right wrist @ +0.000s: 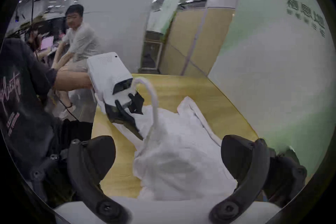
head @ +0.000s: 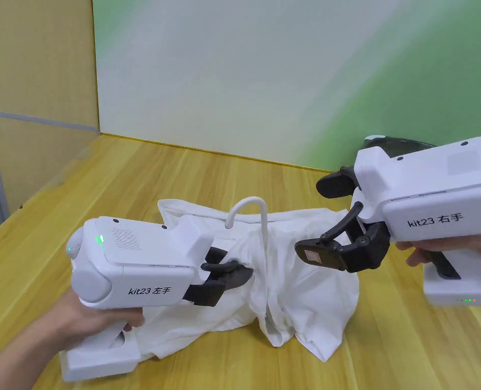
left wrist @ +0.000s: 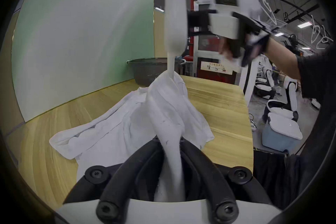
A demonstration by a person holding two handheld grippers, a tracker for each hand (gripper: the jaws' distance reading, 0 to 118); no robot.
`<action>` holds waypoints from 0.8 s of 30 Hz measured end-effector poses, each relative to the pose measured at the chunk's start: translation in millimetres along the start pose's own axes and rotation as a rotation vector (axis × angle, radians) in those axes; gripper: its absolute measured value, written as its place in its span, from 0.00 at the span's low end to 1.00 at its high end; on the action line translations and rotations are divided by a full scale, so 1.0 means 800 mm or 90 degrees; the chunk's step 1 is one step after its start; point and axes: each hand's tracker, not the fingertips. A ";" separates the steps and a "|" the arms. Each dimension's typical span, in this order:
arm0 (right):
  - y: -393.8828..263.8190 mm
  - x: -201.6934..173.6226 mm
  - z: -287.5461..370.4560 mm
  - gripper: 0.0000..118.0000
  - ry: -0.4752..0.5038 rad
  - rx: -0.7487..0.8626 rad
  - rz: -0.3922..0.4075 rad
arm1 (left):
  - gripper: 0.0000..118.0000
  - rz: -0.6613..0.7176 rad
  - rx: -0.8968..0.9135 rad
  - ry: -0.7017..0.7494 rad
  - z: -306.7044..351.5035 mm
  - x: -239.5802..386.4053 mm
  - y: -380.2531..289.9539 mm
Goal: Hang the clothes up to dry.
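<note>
Left gripper (left wrist: 170,142) clamps hanger (head: 248,208) inside shirt (head: 305,299).

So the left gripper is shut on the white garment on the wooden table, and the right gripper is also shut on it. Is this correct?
Only the second part is wrong. The right gripper is open: in the right gripper view its jaws stand wide apart, above the white garment and not touching it. The left gripper is indeed shut on the garment, which lies on the wooden table.
</note>
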 end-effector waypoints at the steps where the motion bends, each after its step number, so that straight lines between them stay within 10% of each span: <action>1: 0.003 0.010 -0.014 0.97 0.042 -0.031 0.000 | 0.02 -0.006 -0.004 -0.020 0.000 -0.002 0.000; 7: -0.038 0.046 -0.124 0.89 0.174 -0.272 0.071 | 0.02 -0.042 -0.026 -0.099 -0.014 -0.022 0.002; 10: -0.043 0.043 -0.137 0.44 0.228 -0.230 0.034 | 0.02 -0.042 -0.024 -0.120 -0.015 -0.031 0.000; 15: -0.058 0.044 -0.143 0.13 0.229 -0.267 0.080 | 0.02 -0.062 -0.048 -0.151 -0.017 -0.038 0.000; 20: -0.064 0.032 -0.143 0.09 0.253 -0.275 0.042 | 0.02 -0.083 -0.057 -0.176 -0.014 -0.043 0.005; 24: -0.067 0.007 -0.138 0.08 0.202 -0.250 0.112 | 0.02 -0.103 -0.067 -0.179 -0.014 -0.043 0.005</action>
